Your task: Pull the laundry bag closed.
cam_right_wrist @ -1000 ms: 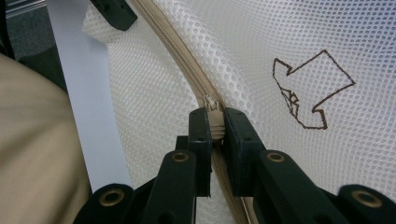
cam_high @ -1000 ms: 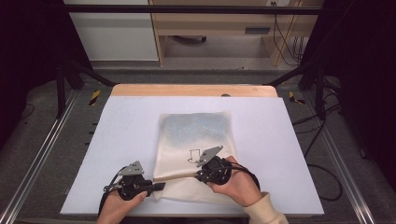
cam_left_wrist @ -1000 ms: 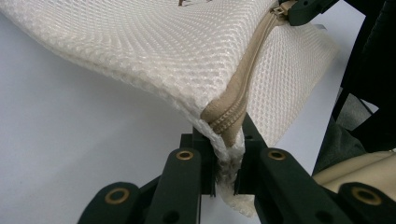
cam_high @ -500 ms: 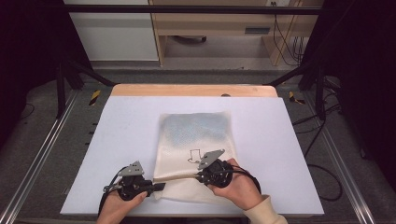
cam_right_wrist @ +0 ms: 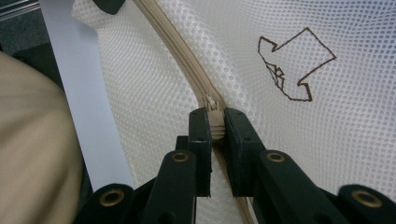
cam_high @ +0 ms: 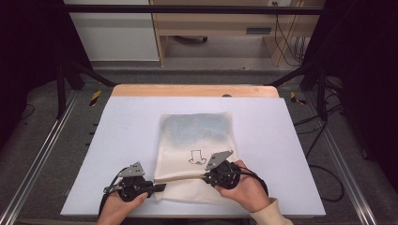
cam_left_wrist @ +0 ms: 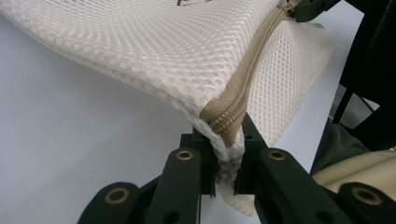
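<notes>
here, your left gripper (cam_left_wrist: 225, 163) is pinched on the corner of the mesh bag (cam_high: 197, 140), right where the tan zipper (cam_left_wrist: 243, 88) ends; in the left gripper view its two black jaws squeeze the bunched mesh and the zipper tape between them, and that corner is lifted off the white table (cam_high: 117, 126). in the high view you hold the left gripper (cam_high: 157, 188) at the bag's near left corner, close to the front edge of the table.

your right gripper (cam_right_wrist: 215, 123) is closed on the zipper pull (cam_right_wrist: 212, 103), or on the tape just below it; the jaws hide the exact spot, so i cannot tell which. in the high view the right gripper (cam_high: 210, 176) sits over the near right part of the bag, and the zipper (cam_high: 180, 178) runs taut in a line between your two grippers, raised a little above the table.

the bag lies in the middle of the table, its far end flat, with something pale blue showing dimly through the mesh in the far half. there is no readable writing on it. the only marking is a dark brown outline drawing (cam_right_wrist: 294, 65) stitched or printed on the mesh, just beside the right gripper; in the right gripper view it reads as an angular outline shape, with a small scribbled patch inside. in the high view the same drawing (cam_high: 197, 157) is too small to make out further.
</notes>
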{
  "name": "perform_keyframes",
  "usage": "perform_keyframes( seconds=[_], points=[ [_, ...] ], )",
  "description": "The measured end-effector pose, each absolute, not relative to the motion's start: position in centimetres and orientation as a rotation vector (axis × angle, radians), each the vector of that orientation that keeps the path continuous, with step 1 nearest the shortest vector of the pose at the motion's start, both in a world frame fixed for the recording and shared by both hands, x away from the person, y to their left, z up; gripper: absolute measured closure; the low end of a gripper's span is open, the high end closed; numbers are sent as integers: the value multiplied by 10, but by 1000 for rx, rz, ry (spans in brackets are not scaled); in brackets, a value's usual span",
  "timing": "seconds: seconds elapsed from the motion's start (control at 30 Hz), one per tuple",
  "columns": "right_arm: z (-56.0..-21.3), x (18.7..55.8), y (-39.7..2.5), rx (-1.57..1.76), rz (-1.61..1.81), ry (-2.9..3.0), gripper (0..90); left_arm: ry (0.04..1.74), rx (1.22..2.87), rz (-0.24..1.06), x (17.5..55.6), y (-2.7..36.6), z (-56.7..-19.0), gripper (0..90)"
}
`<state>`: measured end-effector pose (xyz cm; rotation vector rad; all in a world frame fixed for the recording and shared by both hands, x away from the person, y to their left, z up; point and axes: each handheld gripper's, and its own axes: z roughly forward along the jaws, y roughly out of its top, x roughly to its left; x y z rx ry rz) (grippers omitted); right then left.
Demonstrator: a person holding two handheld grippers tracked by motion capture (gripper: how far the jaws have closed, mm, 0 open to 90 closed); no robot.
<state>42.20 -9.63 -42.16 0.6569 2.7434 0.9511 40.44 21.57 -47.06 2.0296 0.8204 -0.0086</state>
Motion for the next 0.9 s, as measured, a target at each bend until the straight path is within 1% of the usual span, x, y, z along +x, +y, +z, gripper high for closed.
perform_keyframes(
  seconds=[0.9],
  points=[
    [-423, 416, -122, 741, 971, 2704, 819, 822, 2029, -3, 405, 217, -470, 820]
  ],
)
